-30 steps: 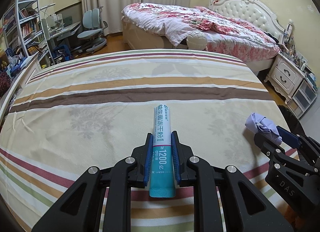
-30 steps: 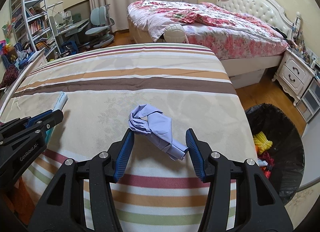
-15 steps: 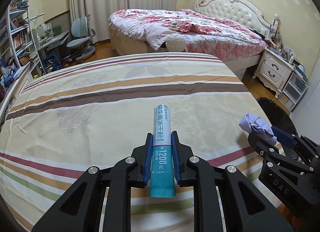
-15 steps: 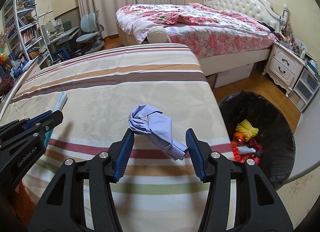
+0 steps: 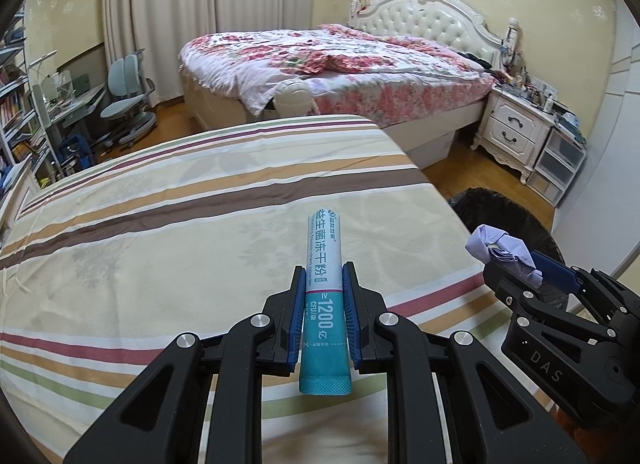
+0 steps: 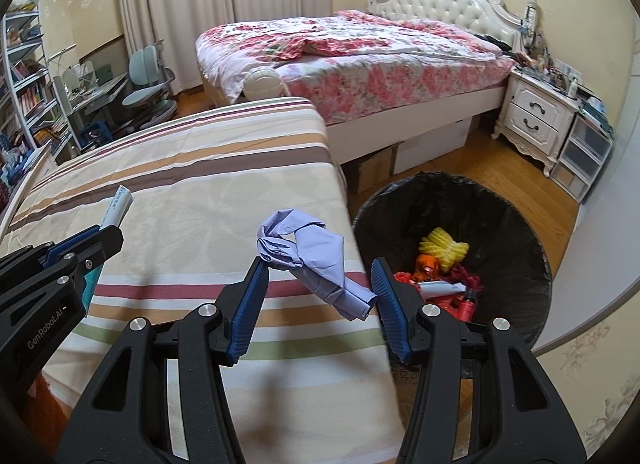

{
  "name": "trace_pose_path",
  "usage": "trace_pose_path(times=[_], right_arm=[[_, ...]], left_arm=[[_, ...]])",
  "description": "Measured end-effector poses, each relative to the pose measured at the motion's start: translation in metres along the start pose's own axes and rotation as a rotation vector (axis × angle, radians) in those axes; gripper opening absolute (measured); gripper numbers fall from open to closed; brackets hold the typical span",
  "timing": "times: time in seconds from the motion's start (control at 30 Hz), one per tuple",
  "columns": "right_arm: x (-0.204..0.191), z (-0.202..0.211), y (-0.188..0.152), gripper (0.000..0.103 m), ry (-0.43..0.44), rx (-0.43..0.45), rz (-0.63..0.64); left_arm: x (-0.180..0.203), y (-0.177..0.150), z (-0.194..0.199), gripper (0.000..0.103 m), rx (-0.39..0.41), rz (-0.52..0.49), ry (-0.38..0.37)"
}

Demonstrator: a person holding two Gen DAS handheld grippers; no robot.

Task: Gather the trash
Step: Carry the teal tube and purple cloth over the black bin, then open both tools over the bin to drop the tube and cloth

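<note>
Trash in both grippers, carry-to-bin step, nothing dropped yet.

Left gripper (image 5: 323, 318) had its jaws clenched on a teal-and-white powder sachet (image 5: 323, 288), held lengthwise and sticking out past the fingertips over the striped bed (image 5: 160, 248). Right gripper (image 6: 318, 304) had its jaws set about half wide, grasping a crumpled lilac paper wad (image 6: 316, 260) across its width, roughly above the bed's edge. Black-lined trash bin (image 6: 516, 232) stood on the floor just beside the bed, on the right, already holding yellow and red scraps. Judgement: both pieces were picked and mid-transfer. Next move calls for getting each gripper fully over the bin mouth before releasing; right looked nearer, so it likely drops first. Left had more bed to cross. Risk: the light wad could snag on a pad when released.
</note>
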State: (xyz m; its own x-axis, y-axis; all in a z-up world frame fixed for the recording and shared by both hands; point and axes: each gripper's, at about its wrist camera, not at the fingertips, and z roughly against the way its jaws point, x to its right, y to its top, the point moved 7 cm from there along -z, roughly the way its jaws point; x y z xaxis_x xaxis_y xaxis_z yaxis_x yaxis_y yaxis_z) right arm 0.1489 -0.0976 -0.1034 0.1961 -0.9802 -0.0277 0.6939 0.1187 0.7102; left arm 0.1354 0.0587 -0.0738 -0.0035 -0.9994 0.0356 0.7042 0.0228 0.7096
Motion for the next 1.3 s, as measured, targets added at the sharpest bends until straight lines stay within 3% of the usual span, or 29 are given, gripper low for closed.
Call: trace_pose_path(times=[0.77, 1.3], right_arm=[[0.123, 0.006, 0.016, 0.052, -0.171, 0.049, -0.170], [0.161, -0.019, 0.013, 0.052, -0.216, 0.013, -0.202]], left_arm=[[0.121, 0.025, -0.031, 0.019, 0.008, -0.179, -0.127], [0.160, 0.041, -0.067, 0.019, 0.008, -0.231, -0.117]])
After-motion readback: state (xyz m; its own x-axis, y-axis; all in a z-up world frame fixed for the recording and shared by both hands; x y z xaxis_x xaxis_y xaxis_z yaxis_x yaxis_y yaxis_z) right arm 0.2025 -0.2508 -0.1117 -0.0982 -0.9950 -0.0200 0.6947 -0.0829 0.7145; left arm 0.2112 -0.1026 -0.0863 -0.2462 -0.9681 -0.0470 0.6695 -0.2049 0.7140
